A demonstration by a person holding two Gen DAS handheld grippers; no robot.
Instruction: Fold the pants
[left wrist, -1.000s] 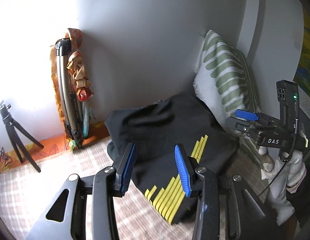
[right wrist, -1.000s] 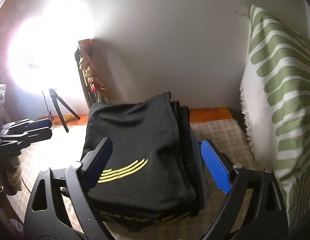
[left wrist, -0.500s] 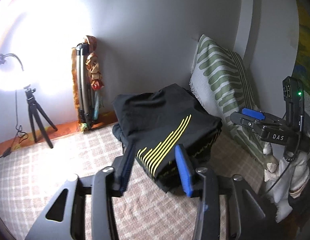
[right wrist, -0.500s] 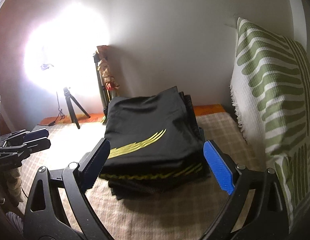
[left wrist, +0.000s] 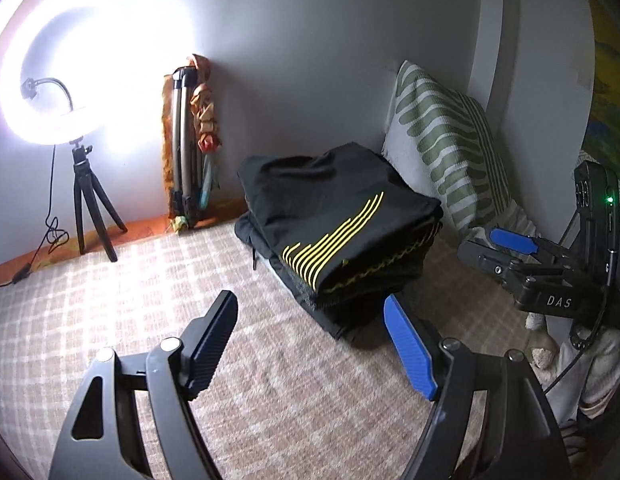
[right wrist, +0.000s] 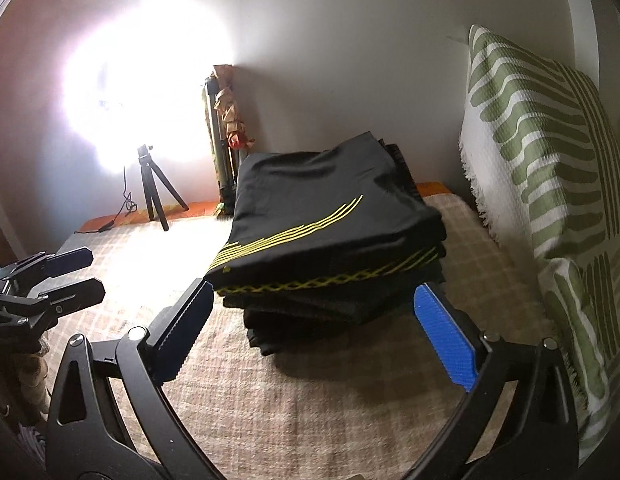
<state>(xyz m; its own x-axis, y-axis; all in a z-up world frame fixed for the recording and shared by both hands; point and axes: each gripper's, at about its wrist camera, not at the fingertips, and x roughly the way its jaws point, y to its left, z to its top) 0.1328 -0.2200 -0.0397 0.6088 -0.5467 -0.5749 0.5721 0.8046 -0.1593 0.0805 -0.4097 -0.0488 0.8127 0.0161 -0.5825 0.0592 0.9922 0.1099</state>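
The black pants (left wrist: 338,216) with yellow stripes lie as a folded stack on the checked beige cover (left wrist: 150,300), close to the wall. In the left wrist view my left gripper (left wrist: 308,308) hangs just short of the stack's near corner. Its jaws are opening and nothing is pressed between them. My right gripper (right wrist: 312,292) stands in front of the pants (right wrist: 326,208) with jaws very wide and still opening, its pads clear of the cloth. Each gripper shows in the other's view: the right gripper (left wrist: 510,248) beside the stack, the left gripper (right wrist: 70,276) at the left edge.
A green-and-white striped pillow (right wrist: 542,152) leans on the wall right of the stack. A bright ring light on a small tripod (left wrist: 82,200) and a folded stand wrapped in cloth (left wrist: 190,152) stand against the back wall. Bare checked cover (right wrist: 310,400) lies in front.
Both grippers have drawn back from the pants, which now look smaller and farther off. The left jaws have spread wider. The ring light has come into the left view.
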